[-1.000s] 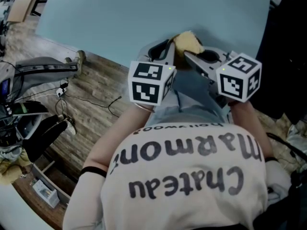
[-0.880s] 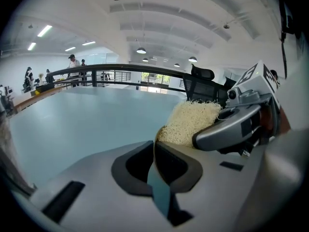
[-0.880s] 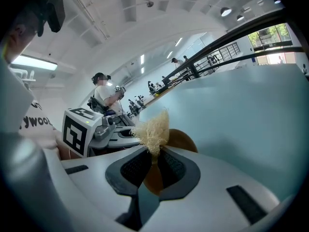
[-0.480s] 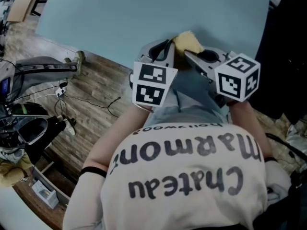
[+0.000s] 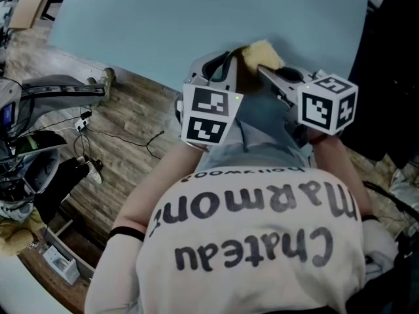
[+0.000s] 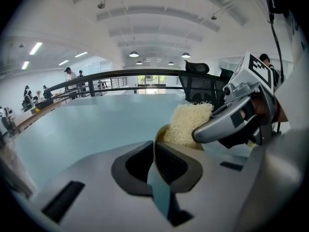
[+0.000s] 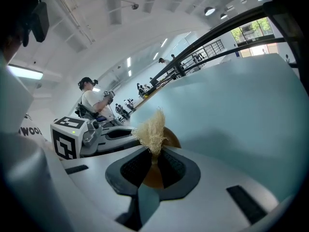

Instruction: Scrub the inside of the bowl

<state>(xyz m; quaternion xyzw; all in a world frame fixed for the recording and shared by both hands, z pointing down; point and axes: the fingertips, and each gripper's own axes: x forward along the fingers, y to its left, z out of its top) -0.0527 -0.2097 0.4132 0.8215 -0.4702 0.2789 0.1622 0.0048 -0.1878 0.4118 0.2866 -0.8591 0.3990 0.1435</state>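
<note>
A brown bowl [image 6: 160,135] is held tilted over the pale blue table [image 5: 196,25]. My left gripper [image 6: 155,152] is shut on the bowl's thin rim. My right gripper [image 7: 153,152] is shut on a pale yellow fibrous scrubber [image 7: 151,128], which lies against the bowl [image 7: 172,138] from inside. In the left gripper view the scrubber [image 6: 186,124] fills the bowl's mouth, with the right gripper's fingers [image 6: 227,124] behind it. In the head view the scrubber [image 5: 262,53] shows between the left gripper [image 5: 222,65] and the right gripper [image 5: 267,72]; most of the bowl is hidden there.
The table's near edge runs diagonally, with wooden floor [image 5: 124,123], cables and dark equipment [image 5: 46,175] to the left. The person's shirt [image 5: 249,241] fills the lower head view. A black chair [image 6: 198,81] stands beyond the table. People stand far off [image 7: 91,100].
The scrubber and the right gripper have shifted slightly up and to the right in the head view. The left gripper's marker cube has rolled a little. Both grips are unchanged.
</note>
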